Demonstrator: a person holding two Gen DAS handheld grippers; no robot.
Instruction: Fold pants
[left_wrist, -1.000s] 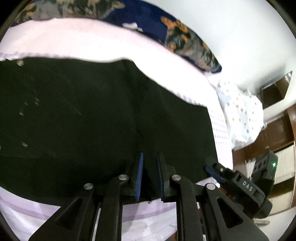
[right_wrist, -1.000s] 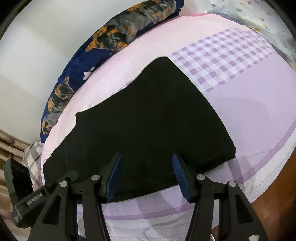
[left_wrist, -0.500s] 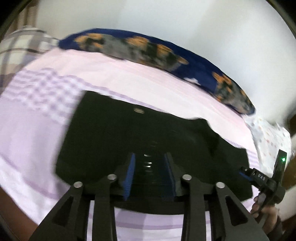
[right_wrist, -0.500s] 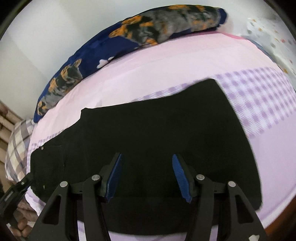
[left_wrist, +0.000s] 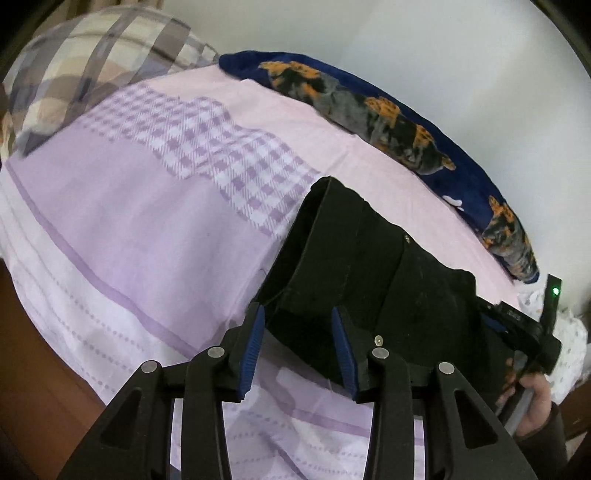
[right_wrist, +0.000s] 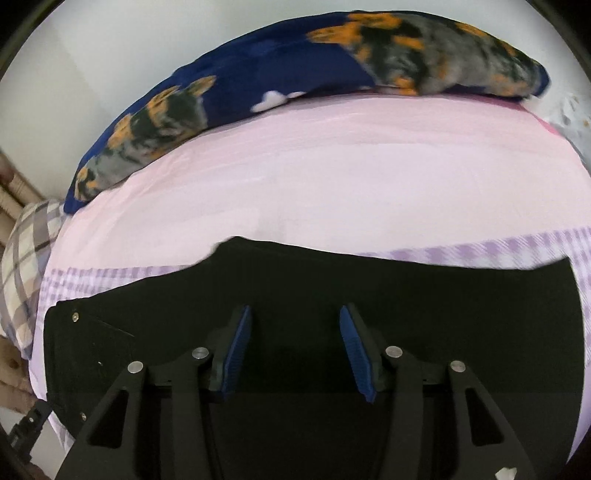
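**Op:** I have the black pants (left_wrist: 373, 266) lying on the bed (left_wrist: 147, 229), near its front edge, already doubled over. At the left end I see stacked layers and a folded edge. My guess is one fold is in and at least one more is left to make a compact bundle.

**Desk:** What are your tools doing?

**Op:** My left tool (left_wrist: 297, 349) is spreading its jaws just at the near left corner of the pants. Dark cloth shows between the blue pads (left_wrist: 253, 343), but they don't press on it. My right tool (right_wrist: 295, 350) hangs over the middle of the cloth, jaws narrowing, nothing pinched yet.

**Desk:** Any difference between views?

**Op:** The left wrist view gives me the layered end, the checked sheet beside it and, at far right, the hand (left_wrist: 532, 402) with the other tool. The right wrist view shows the pants' full width, a rivet (right_wrist: 75, 316) at the left corner, and the dark blue patterned pillow (right_wrist: 295, 74) behind.
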